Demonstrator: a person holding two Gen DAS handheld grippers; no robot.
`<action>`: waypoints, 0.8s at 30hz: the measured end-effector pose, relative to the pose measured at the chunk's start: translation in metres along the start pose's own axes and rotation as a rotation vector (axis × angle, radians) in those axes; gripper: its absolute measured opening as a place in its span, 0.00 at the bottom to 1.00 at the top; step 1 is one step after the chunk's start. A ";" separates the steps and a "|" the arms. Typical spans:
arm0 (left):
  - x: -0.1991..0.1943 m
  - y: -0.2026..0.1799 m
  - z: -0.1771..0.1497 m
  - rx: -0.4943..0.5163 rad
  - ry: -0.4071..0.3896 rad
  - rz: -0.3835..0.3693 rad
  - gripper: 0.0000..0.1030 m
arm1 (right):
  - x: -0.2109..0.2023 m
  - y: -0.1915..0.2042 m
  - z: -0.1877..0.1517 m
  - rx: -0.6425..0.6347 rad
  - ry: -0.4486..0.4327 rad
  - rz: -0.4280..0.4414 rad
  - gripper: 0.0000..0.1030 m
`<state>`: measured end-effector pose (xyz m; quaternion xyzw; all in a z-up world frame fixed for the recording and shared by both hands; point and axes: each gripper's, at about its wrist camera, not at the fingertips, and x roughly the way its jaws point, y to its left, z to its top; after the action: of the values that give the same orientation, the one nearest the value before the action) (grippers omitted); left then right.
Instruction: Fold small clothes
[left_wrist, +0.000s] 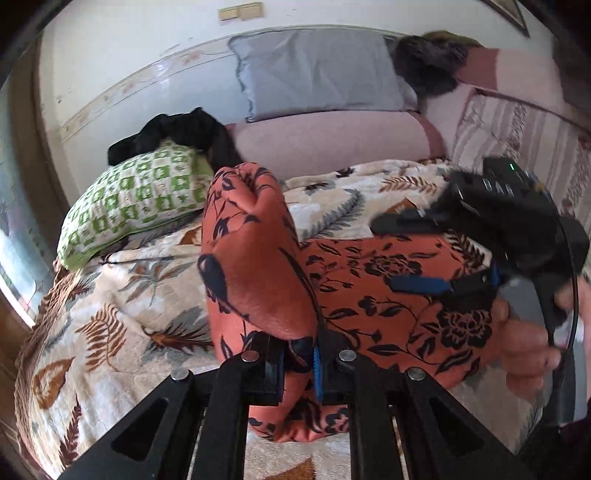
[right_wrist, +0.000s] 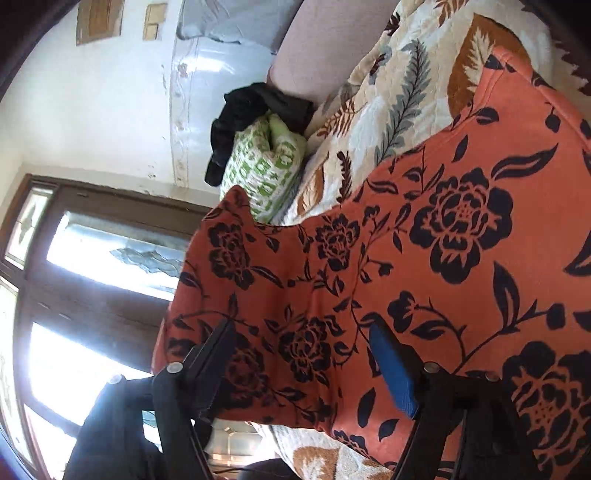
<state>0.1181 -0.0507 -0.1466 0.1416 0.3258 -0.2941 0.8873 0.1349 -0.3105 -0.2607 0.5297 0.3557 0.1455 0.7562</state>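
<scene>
We find no text, label, brand or number that we can read in either view. The prints on the fabrics show only flowers, leaves and squares.

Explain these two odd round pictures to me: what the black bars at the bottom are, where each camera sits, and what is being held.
There is no robot here. A person holds a two-finger gripper in each hand, and a wide-angle camera on each gripper looks forward along its fingers, which is why the pictures bulge.

The left wrist view shows the left gripper shut on a raised fold of an orange floral garment. The same view shows the right gripper beside it, in the person's right hand, fingers apart above the cloth.

The right wrist view is tilted sideways. Its fingers stand open over the same garment.

The garment lies on a leaf-patterned bedspread. Behind are a green checked pillow with black clothing on it, and a grey pillow.
</scene>
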 end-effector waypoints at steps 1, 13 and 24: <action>0.004 -0.013 -0.002 0.043 0.013 -0.012 0.11 | -0.007 -0.001 0.004 0.012 -0.016 0.021 0.76; 0.046 -0.072 -0.028 0.234 0.160 -0.100 0.11 | -0.006 -0.050 0.058 0.147 0.032 -0.076 0.75; 0.031 -0.059 -0.018 0.147 0.138 -0.143 0.11 | -0.010 -0.044 0.056 0.050 0.142 -0.214 0.73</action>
<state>0.0918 -0.1024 -0.1840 0.2026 0.3729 -0.3693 0.8267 0.1601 -0.3732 -0.2859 0.4955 0.4665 0.0923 0.7269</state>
